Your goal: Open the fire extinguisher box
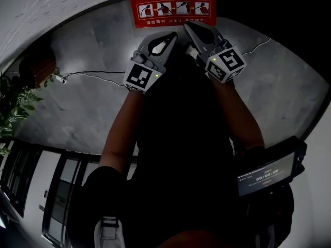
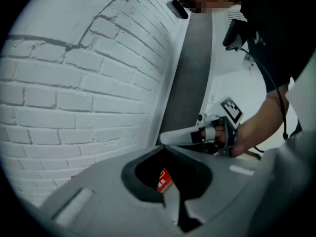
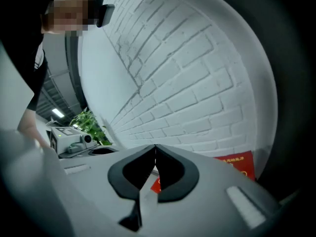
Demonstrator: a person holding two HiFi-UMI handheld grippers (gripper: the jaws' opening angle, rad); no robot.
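A red instruction placard (image 1: pixel 172 8) with fire extinguisher pictures lies at the top of the head view, where the grey floor meets the white wall. Both grippers are held side by side in front of the person and point at it. The left gripper (image 1: pixel 172 35) and the right gripper (image 1: pixel 187 25) each have their jaw tips together and hold nothing. In the left gripper view its tips (image 2: pixel 163 146) meet, with a bit of red placard (image 2: pixel 164 180) showing through the jaw opening. The right gripper (image 3: pixel 155 146) is likewise shut, the red placard (image 3: pixel 240 163) low at its right. No box door shows.
A white brick wall (image 2: pixel 74 83) fills the background of both gripper views. A potted plant (image 1: pixel 15 102) stands at the left. A thin cable (image 1: pixel 98 74) runs over the grey floor (image 1: pixel 289 87). A device with a lit screen (image 1: pixel 266 174) hangs at the person's waist.
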